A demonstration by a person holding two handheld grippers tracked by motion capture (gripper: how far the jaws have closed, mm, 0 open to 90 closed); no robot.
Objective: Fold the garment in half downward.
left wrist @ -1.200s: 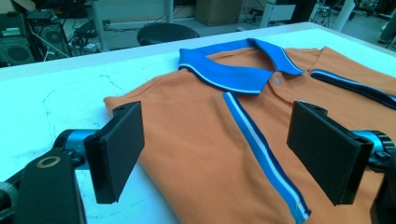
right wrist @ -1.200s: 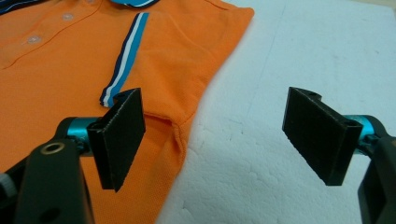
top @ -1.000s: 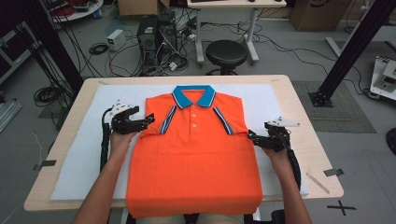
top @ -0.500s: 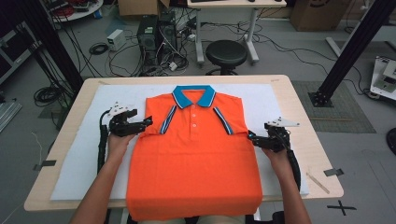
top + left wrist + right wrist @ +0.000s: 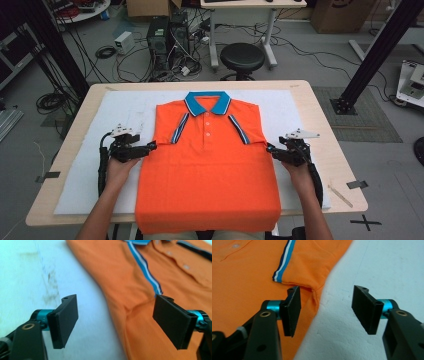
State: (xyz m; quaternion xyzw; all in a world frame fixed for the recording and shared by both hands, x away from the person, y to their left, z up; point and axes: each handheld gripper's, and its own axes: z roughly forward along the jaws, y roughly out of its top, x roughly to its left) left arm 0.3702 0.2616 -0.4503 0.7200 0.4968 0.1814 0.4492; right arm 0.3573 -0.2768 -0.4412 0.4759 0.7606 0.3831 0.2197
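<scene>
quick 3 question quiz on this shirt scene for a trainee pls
1. True or false: the left gripper is clamped on the polo shirt.
2. What colour is the collar? A red, B blue, C white.
3. What lies between the shirt and the table?

Key
1. False; its jaws stand open over the shirt's edge.
2. B.
3. A white pad.

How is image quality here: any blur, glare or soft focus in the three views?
High view: even light, no glare, slightly soft, orange polo shirt readable. Left gripper view: jaws sharp, shirt and white pad behind them blurred, the pad bright, near washed out. Right gripper view: sharper, the striped trim crisp, the pad's texture showing.
</scene>
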